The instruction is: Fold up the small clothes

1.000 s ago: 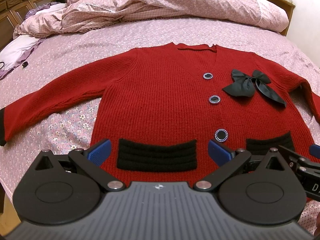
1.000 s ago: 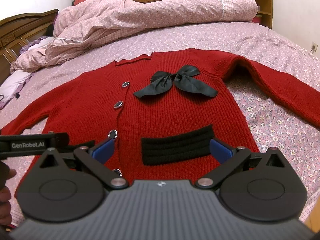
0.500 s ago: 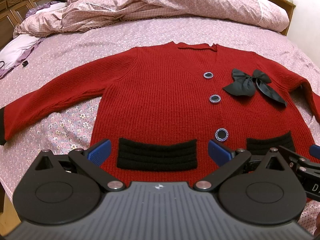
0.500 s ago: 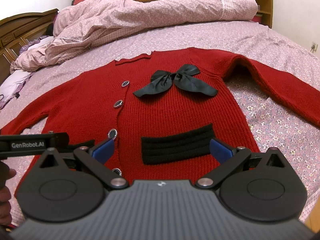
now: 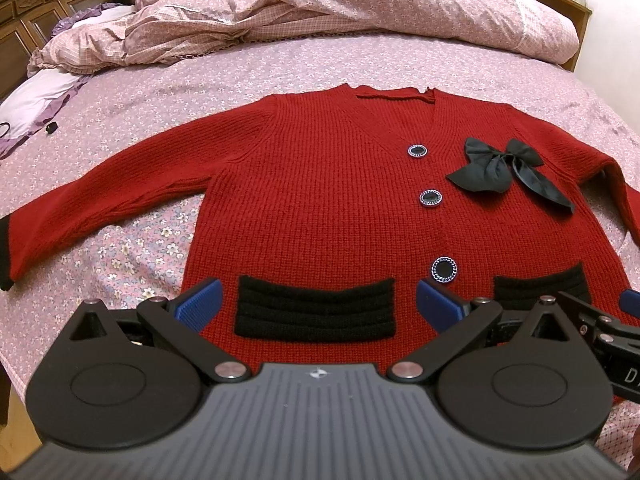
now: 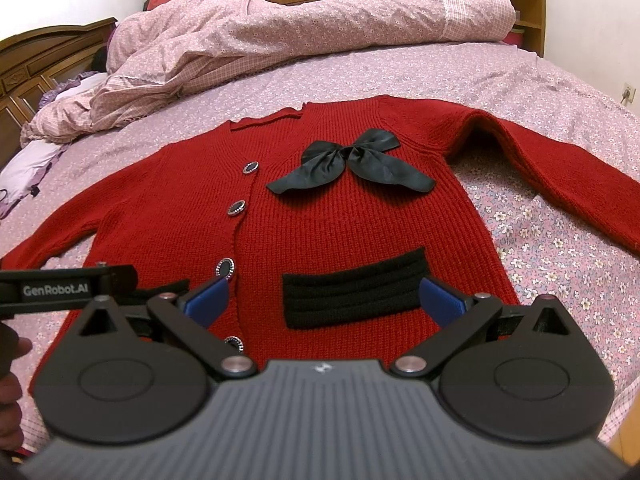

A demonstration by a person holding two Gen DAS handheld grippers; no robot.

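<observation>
A small red knit cardigan (image 5: 320,184) (image 6: 352,216) lies flat and face up on the bed, both sleeves spread outward. It has a black bow (image 5: 504,168) (image 6: 352,162), dark round buttons and two black pocket bands (image 5: 316,306) (image 6: 354,294). My left gripper (image 5: 318,304) hovers open over the hem at the left pocket, holding nothing. My right gripper (image 6: 324,296) is open above the right pocket, also holding nothing. Part of the right gripper (image 5: 600,320) shows at the left wrist view's right edge, and the left gripper's body (image 6: 64,286) shows at the right wrist view's left edge.
The bed (image 5: 280,68) has a pink floral sheet. A rumpled pink duvet (image 5: 320,4) (image 6: 280,28) lies along the far side. A wooden headboard (image 5: 36,4) stands at the left, a white pillow (image 5: 36,92) below it. A hand (image 6: 10,380) shows at lower left.
</observation>
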